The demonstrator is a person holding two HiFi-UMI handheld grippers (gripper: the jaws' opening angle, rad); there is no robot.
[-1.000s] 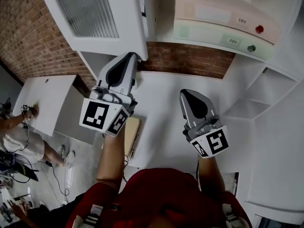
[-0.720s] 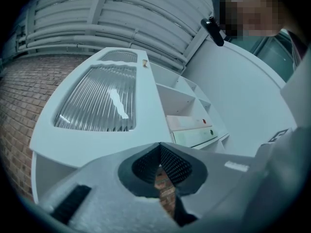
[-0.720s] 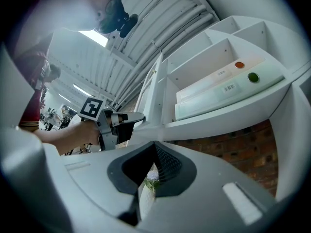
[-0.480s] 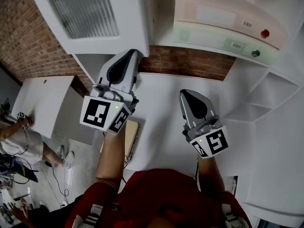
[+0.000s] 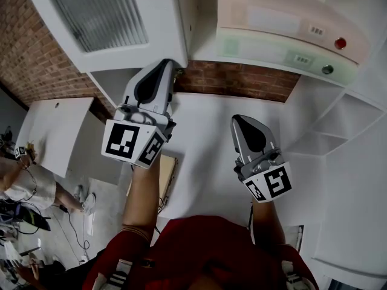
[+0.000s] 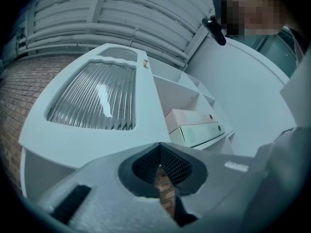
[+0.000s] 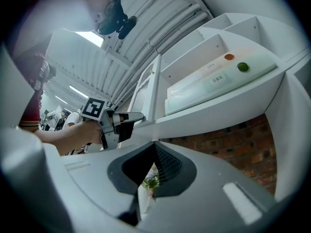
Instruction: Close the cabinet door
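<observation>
The left hand-held gripper (image 5: 171,66), closed and empty, is hanging by the bottom rail of the white ribbed-glass cabinet door (image 5: 115,17). It should be pushing flat, away from the hinges. The right hand-held gripper (image 5: 239,121) is likewise sitting closed, empty.

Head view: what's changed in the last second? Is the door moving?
The left gripper, fingers shut, crept up-frame with the lower edge of the cabinet door; the door looks slightly broader, perhaps swinging toward closed. Nothing grasped or released. The right gripper, also shut, and the shelf boxes stayed put.
</observation>
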